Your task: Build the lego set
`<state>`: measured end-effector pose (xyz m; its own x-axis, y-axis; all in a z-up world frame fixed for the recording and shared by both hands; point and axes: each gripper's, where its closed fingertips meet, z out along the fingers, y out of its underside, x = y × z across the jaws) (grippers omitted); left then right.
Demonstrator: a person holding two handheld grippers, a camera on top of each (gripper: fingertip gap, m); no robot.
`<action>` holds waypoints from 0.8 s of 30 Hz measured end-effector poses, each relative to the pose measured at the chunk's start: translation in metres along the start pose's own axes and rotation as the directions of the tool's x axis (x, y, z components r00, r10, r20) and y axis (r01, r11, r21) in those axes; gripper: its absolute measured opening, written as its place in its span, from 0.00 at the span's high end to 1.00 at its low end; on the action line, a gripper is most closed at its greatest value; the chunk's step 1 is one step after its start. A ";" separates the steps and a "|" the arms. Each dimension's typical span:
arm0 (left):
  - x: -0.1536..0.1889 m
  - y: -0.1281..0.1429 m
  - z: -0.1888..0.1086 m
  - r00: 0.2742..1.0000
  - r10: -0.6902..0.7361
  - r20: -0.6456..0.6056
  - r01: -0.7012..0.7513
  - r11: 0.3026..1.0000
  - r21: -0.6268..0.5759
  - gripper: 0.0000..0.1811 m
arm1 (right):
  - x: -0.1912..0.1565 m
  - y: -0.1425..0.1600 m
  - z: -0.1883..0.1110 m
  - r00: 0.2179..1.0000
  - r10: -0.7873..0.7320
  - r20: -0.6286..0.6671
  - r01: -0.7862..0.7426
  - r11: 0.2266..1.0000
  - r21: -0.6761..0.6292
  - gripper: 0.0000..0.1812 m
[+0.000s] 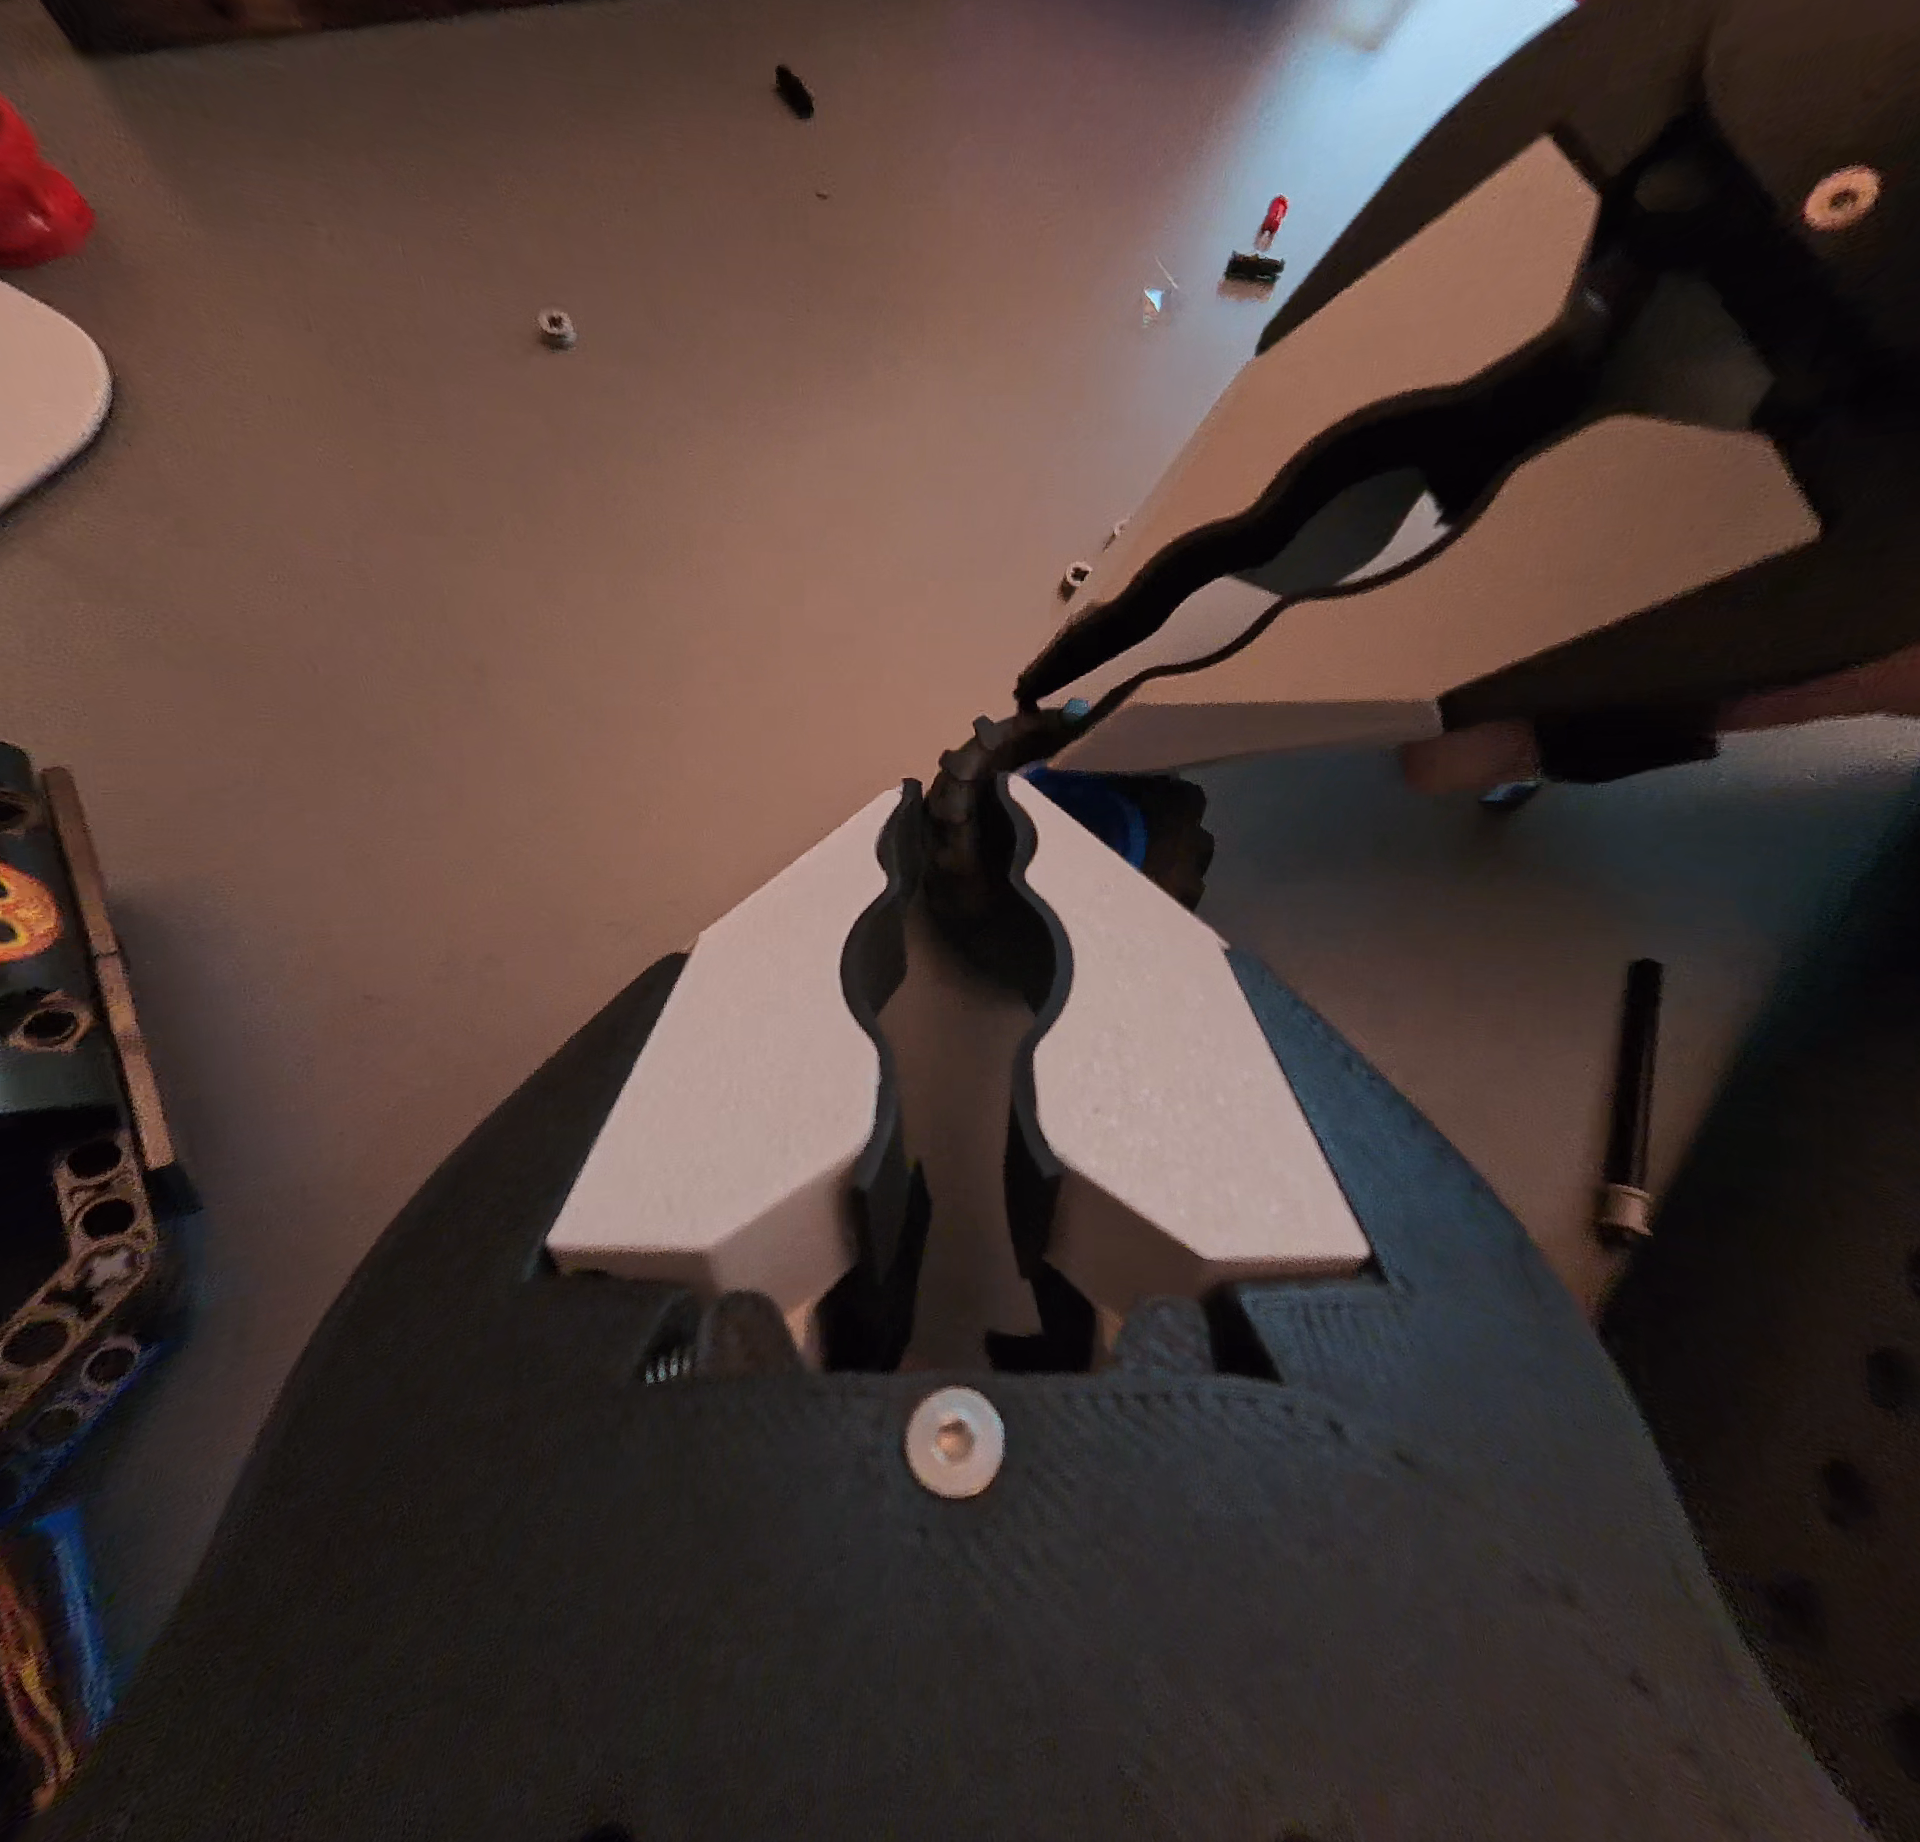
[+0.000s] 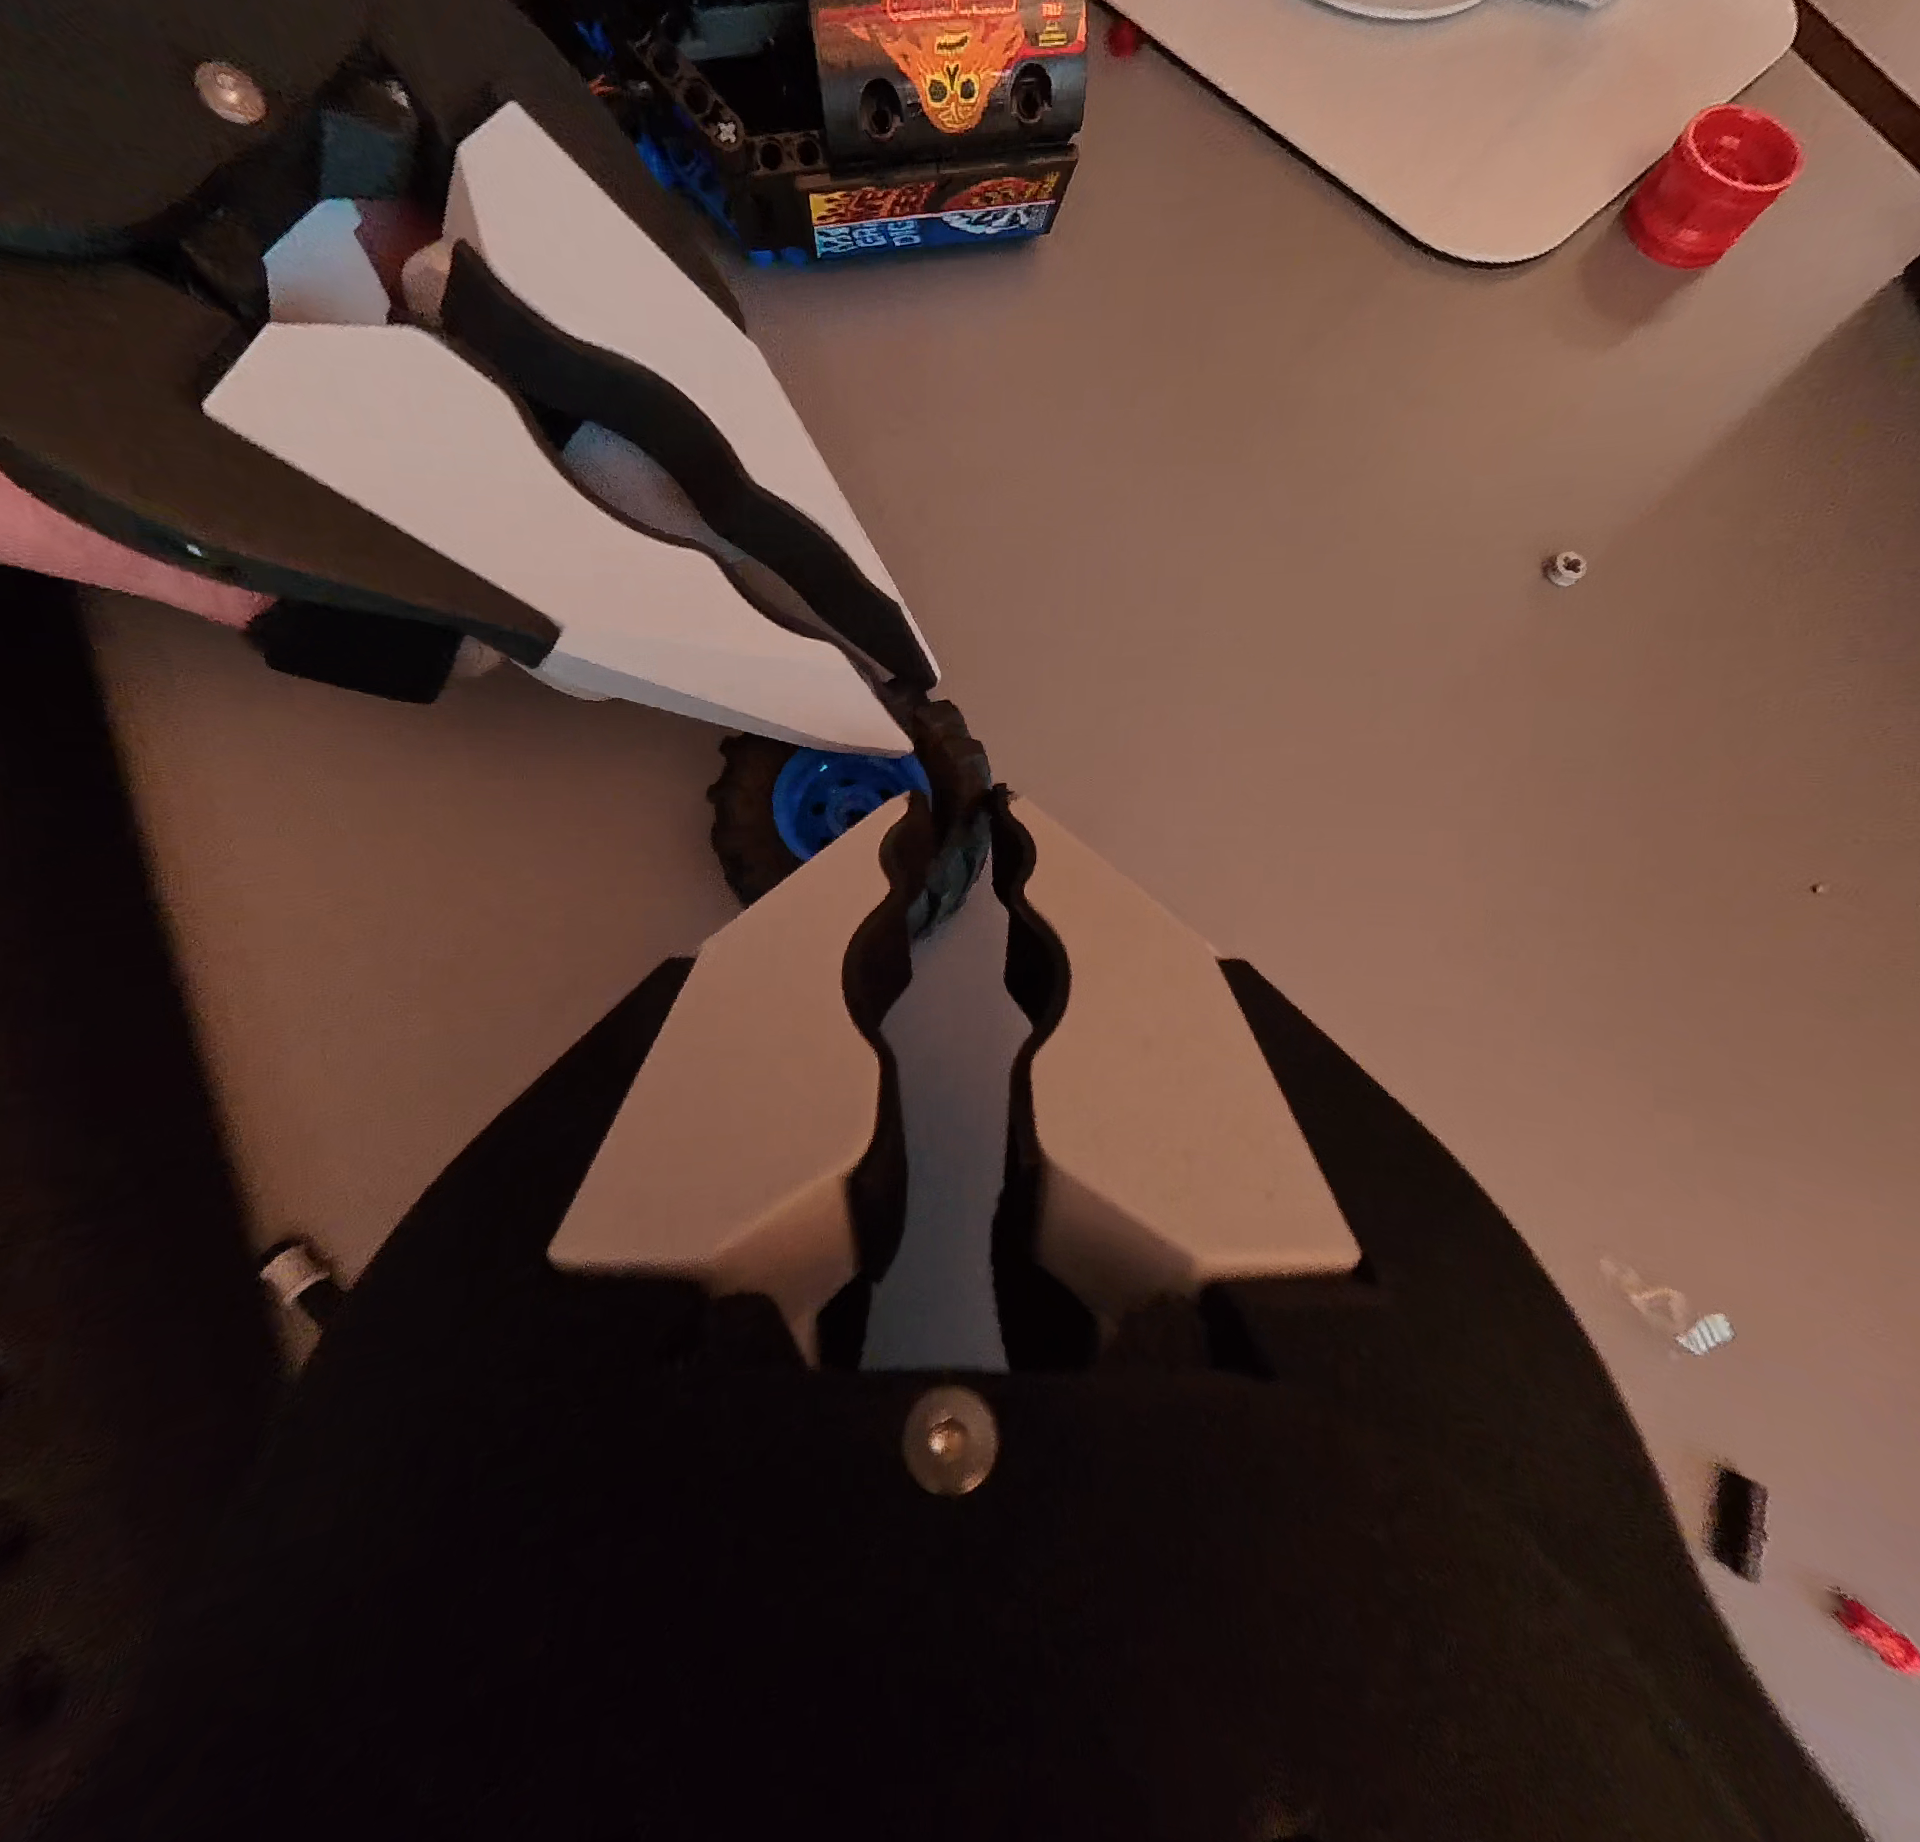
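Lego tyre (image 1: 961, 847), small and black with knobby tread, is pinched between the tips of the left gripper (image 1: 961, 805). It is held up in the air over the middle of the grey worktop (image 1: 520, 566), not resting on it. The same tyre (image 2: 945, 857) is also nipped at its far edge by the tips of the right gripper (image 2: 951, 816), which comes in from the other side. Both pairs of fingers are pressed in on the tyre, with only the rubber between them.

The tyre is seen edge-on. Its round faces are turned to the sides, against the fingers. Its longest line seems to run from one gripper toward the other, but that is hard to tell because so much is hidden.

Trouble could come from the soft rubber. If it is squeezed too hard or pulled two ways, the tyre could be bent, or it could spring out and roll away. If one grip is let go too soon, it could drop.

Just under the tips, a blue wheel (image 2: 847, 795) in its own tyre lies on the worktop. Farther off, the half-built Lego truck (image 2: 914, 99) stands near the far edge, a black axle (image 1: 1631, 1096) lies to one side, and a red cup (image 2: 1709, 187) stands by a white mat (image 2: 1351, 99).
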<state>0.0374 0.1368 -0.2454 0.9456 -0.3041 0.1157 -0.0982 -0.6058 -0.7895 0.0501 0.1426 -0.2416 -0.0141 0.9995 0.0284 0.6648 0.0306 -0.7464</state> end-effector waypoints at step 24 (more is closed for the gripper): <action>0.003 0.009 -0.001 0.990 0.131 0.055 -0.129 0.991 -0.037 0.90 | -0.001 0.008 -0.006 0.997 0.069 -0.026 -0.071 0.993 -0.094 0.96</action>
<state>0.0392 0.1301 -0.2515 0.9403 -0.3397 -0.0221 -0.2308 -0.5882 -0.7751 0.0597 0.1423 -0.2436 0.0516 0.9987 -0.0059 0.7313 -0.0418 -0.6808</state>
